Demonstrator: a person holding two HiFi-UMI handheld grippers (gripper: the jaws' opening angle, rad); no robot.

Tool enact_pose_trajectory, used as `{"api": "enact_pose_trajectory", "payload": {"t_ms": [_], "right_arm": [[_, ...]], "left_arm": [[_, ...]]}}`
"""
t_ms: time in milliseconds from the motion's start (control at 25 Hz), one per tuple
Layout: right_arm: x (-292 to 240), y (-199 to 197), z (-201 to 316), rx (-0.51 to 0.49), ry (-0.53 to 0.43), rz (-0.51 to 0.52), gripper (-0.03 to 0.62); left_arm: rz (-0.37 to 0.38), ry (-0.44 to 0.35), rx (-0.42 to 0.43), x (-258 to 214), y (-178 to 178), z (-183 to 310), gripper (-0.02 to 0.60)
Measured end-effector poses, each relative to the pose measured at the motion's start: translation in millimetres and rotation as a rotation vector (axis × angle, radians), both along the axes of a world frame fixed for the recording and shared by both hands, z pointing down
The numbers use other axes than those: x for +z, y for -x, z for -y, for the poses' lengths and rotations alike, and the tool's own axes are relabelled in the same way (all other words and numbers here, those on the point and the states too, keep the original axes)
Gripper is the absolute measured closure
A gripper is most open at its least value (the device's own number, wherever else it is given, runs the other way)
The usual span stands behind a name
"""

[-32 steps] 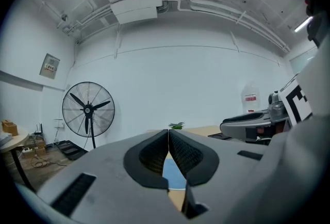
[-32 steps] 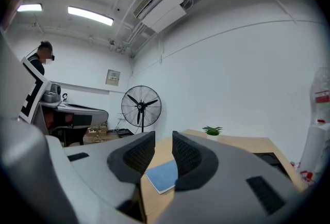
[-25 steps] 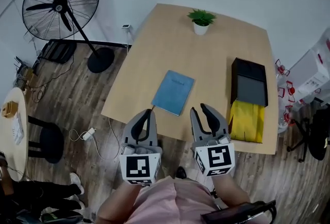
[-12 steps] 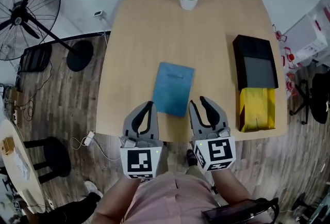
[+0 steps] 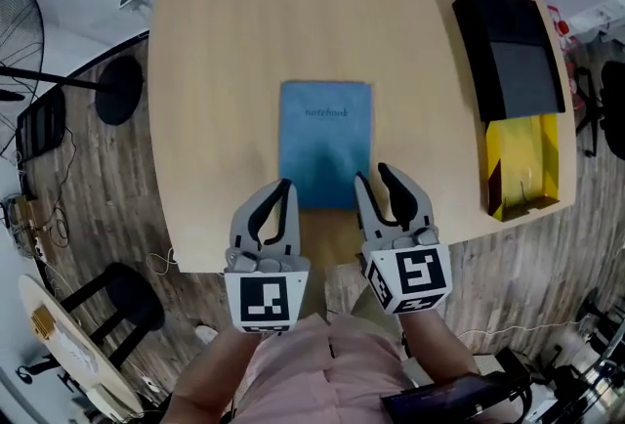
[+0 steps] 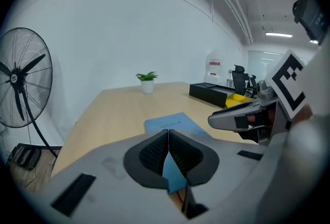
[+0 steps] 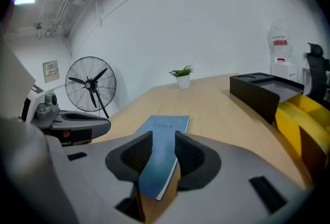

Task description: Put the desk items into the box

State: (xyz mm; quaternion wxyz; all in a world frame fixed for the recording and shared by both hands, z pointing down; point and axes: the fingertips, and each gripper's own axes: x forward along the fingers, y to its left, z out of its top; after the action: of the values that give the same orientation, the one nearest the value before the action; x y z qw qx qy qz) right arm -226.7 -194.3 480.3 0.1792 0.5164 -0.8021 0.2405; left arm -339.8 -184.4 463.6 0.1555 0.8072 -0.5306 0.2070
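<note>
While the tan surface (image 5: 225,70) fills most of the head view, a fan (image 7: 91,85) stands on the floor off its left side. The black box (image 5: 479,17) lies along the right edge, and a yellow part (image 5: 522,163) juts from its near end. A blue notebook (image 5: 325,144) lies flat at the middle, well apart from the box. Both grippers are at the notebook's near end. The left gripper (image 5: 283,190), by the left corner, is clenched on nothing, tips touching. The right gripper (image 5: 371,178), at the right corner, is released, its jaws apart with the notebook showing through the gap. A potted plant (image 7: 182,78) stands at the far edge.
</note>
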Motion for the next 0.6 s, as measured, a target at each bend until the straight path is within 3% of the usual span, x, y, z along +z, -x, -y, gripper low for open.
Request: {"api": "enact_pose_trajectory", "payload": {"t_ms": [360,600], "right_arm": [[46,-2,5,0.083,0.103,0.023,0.438],[55,0,6,0.087,0.143,0.014,0.434]], "left_arm": [[0.014,0.09,0.042,55,4,13,0.569],[0.017,0.133,0.072,72,4,13,0.569]]}}
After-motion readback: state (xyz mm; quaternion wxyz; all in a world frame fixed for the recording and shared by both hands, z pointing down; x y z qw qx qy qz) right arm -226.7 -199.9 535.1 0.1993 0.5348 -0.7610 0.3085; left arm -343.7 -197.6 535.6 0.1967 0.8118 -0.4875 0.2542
